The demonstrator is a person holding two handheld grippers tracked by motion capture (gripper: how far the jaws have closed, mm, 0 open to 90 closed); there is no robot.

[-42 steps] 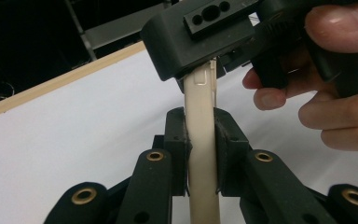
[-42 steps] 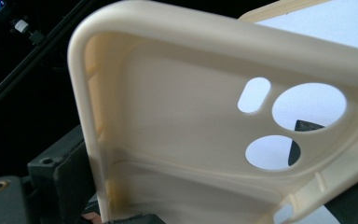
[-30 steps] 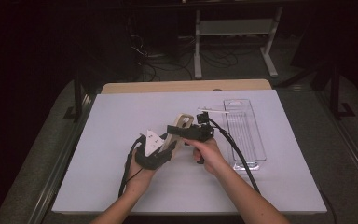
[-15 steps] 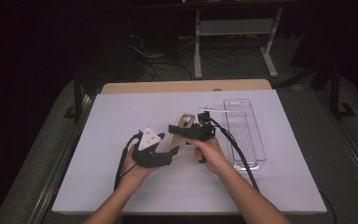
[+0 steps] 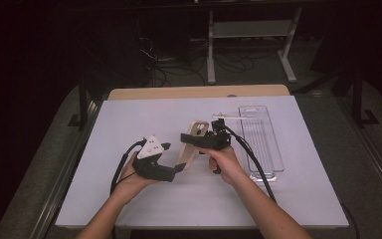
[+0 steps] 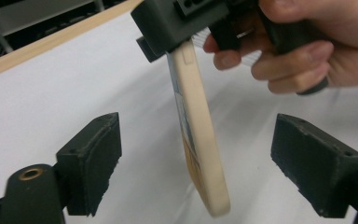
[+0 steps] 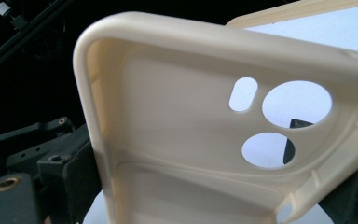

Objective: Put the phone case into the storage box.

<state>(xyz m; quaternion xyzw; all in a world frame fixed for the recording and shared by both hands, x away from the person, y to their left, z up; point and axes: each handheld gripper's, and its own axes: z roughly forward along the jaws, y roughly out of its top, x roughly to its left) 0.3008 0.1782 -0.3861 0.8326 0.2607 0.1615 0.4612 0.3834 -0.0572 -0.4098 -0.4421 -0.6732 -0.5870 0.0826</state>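
1. High view: a person's two forearms entered from the bottom edge over a white table [image 5: 104,199]. The right gripper [image 5: 191,139] held a cream phone case [image 5: 190,149] at its upper end, above the table's middle; the case hung slanted, its lower end beside the left gripper [image 5: 176,168]. A clear tray [image 5: 273,149] lay on the table just right of the right hand [image 5: 226,164]. The left hand [image 5: 132,174] carried its gripper with the grey plate [image 5: 152,147] on top; a black cable [image 5: 117,169] looped from it.

2. Left gripper view: the two black jaws stood wide apart, one at each lower corner, touching nothing. The case [image 6: 198,135] hung edge-on between them, clear of both pads [image 6: 95,158], over the white table [image 6: 51,93]. The right gripper's body [image 6: 177,23] clamped the case's top, with the right hand [image 6: 307,42] wrapped around its handle.

3. Right gripper view: the case [image 7: 168,116] showed its hollow inner side, with two round lens openings and one small oblong opening. The black jaws closed on it from both sides at the bottom corners. The pad [image 7: 74,163] of the left-hand jaw pressed the case's side wall. White table [image 7: 326,28] showed behind and through the openings.
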